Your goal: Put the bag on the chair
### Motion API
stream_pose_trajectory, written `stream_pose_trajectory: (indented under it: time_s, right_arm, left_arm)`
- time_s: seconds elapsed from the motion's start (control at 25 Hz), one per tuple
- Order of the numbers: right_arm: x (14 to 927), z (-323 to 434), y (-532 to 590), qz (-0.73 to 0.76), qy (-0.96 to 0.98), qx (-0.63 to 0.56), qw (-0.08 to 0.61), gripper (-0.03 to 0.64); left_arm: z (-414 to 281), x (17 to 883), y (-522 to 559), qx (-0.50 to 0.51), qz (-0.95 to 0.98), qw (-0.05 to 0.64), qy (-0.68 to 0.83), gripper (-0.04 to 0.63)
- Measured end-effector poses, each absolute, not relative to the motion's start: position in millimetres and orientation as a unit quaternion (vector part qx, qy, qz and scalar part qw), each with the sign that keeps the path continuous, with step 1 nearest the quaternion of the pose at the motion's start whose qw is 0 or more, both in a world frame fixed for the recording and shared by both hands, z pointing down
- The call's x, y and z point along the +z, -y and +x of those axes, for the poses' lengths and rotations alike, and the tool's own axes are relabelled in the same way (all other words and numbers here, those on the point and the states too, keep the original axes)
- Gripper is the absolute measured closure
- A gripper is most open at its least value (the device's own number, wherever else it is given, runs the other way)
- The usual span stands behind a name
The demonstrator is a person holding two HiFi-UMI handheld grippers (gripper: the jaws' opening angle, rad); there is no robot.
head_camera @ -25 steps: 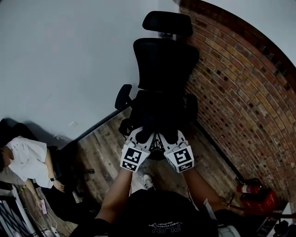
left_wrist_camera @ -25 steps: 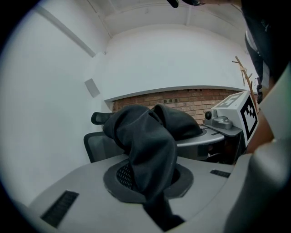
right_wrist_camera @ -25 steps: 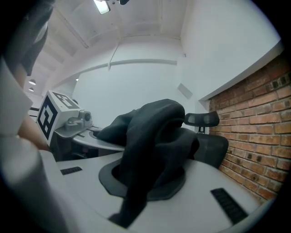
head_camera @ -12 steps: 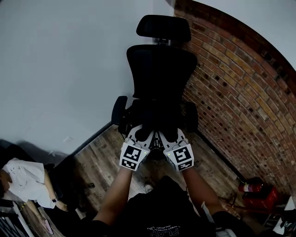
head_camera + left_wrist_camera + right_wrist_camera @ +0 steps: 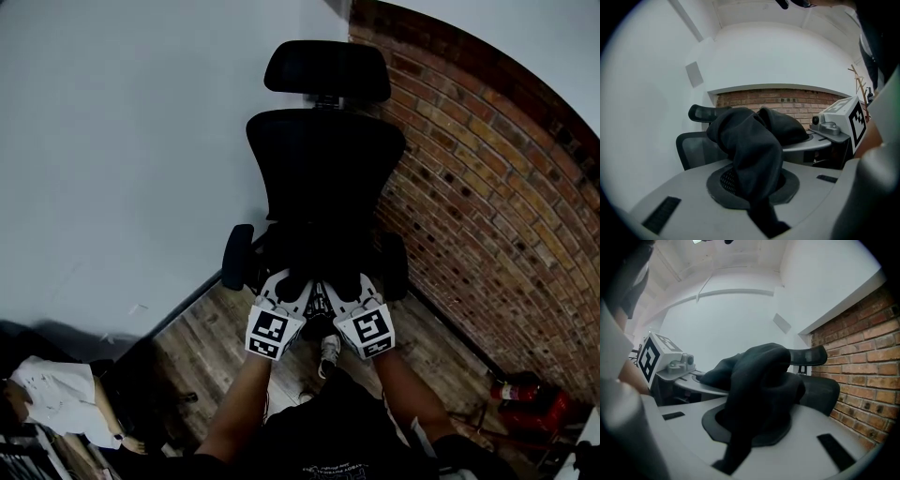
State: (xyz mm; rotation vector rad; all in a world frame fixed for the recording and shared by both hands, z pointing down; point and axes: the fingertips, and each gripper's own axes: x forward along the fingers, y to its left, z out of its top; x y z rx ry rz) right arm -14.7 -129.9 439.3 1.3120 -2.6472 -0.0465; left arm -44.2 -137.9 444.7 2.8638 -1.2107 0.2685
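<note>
A black office chair point(image 5: 323, 178) with a headrest point(image 5: 328, 70) stands in the corner where the white wall meets the brick wall. In front of its seat I hold a black bag point(image 5: 317, 272), which is hard to tell from the dark seat behind it. My left gripper point(image 5: 287, 283) is shut on the bag's left part and my right gripper point(image 5: 349, 283) on its right part. In the left gripper view, black fabric point(image 5: 750, 150) is bunched between the jaws, with the chair back point(image 5: 693, 151) behind. The right gripper view shows the same fabric point(image 5: 764, 380) pinched, chair point(image 5: 820, 390) beyond.
A brick wall point(image 5: 487, 206) runs close along the chair's right side and a white wall point(image 5: 122, 159) along its left. Wooden floor point(image 5: 206, 328) lies below. A person in a white shirt point(image 5: 56, 403) sits low at the left. Red objects point(image 5: 530, 403) stand at the lower right.
I have come closer to the chair, which now looks larger and higher in view. Both grippers have carried the bag forward toward the seat. Their grips have not changed.
</note>
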Motion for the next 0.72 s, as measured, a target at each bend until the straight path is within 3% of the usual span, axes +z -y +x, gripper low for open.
stream_pose_trajectory:
  time_s: [0.72]
  right_arm:
    - [499.9, 3.4, 304.8, 0.408, 0.905, 0.047, 0.109, 0.574]
  left_arm:
    - [-19.9, 508.5, 313.6, 0.129, 0.910, 0.063, 0.390, 0.535]
